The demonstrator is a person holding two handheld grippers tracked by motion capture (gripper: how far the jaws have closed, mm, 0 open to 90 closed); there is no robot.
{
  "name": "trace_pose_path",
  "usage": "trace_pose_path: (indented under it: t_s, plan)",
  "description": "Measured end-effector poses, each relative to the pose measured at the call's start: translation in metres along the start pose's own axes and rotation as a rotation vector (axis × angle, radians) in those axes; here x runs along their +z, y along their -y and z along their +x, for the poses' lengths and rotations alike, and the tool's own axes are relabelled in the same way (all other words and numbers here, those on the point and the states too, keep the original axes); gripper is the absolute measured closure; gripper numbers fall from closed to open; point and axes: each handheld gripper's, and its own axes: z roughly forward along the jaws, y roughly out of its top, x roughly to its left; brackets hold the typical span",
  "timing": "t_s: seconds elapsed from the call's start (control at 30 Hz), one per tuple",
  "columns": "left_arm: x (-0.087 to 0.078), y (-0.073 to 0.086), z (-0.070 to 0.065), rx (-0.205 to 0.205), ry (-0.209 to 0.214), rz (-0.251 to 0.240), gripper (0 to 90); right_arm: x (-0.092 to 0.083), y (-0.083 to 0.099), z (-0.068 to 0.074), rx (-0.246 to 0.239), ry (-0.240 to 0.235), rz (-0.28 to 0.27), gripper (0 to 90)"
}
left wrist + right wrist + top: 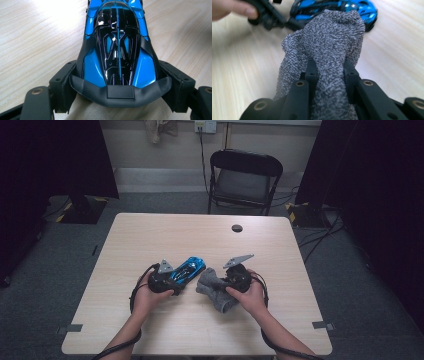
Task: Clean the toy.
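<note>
Blue and glossy black, the toy racing car (pixel 186 269) lies on the pale wood-grain surface (pixel 150 235) just ahead of our left hand (pixel 146 297), its nose pointing away and to the right in the high view. We hold its tail in the left tongs (pixel 172 275): in the left gripper view the two black jaws stand wide, one pressed against each flank of the car (pixel 117 47) just ahead of its matt black rear wing, so the grip is closed on the car's full width. Just to the right of the car lies a grey terry-cloth sock (pixel 212 287), bunched up, its upper end close beside the car's side; whether the two touch we cannot tell. Our right hand (pixel 250 295) holds the right tongs (pixel 225 281) clamped narrowly on this sock: in the right gripper view the cloth (pixel 329 45) bulges up and out between the two black jaws, which pinch a thick fold of it. Beyond the sock, that same view shows the blue car (pixel 352 10) and the left tongs (pixel 284 23) with a fingertip beside them, so the sock stands directly between the right tongs and the car. Elsewhere the surface carries a small round dark cable hole (pixel 237 228) near its far edge, well apart from our hands. Behind the surface stands a black folding chair (pixel 244 180) on grey carpet (pixel 60 265), with dark curtains (pixel 380 195) at both sides.
</note>
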Motion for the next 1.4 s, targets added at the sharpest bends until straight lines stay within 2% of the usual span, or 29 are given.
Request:
trace_pose_path:
  t_s: [0.37,0.5,0.73,0.97,1.13,1.23,1.4]
  plan:
    - [0.000,0.000,0.000,0.000,0.000,0.000,23.9,0.018,-0.033,-0.005,-0.006,0.036,0.018,72.5]
    - [0.000,0.000,0.000,0.000,0.000,0.000,23.9,0.023,-0.041,-0.006,0.000,0.036,0.009,72.5]
    - [0.000,0.000,0.000,0.000,0.000,0.000,23.9,0.025,-0.052,-0.014,0.049,0.025,-0.018,72.6]
    - [0.000,0.000,0.000,0.000,0.000,0.000,23.9,0.029,-0.062,-0.018,0.043,0.051,-0.025,72.6]
    - [0.000,0.000,0.000,-0.001,0.000,0.000,23.8,0.039,-0.067,-0.014,0.039,0.054,-0.018,72.6]
    - [0.000,0.000,0.000,-0.006,0.002,-0.001,23.8,0.047,-0.070,-0.010,0.026,0.047,-0.005,72.5]
    - [0.000,0.000,0.000,-0.005,0.003,-0.001,23.8,0.059,-0.074,-0.002,0.017,0.022,-0.015,72.5]
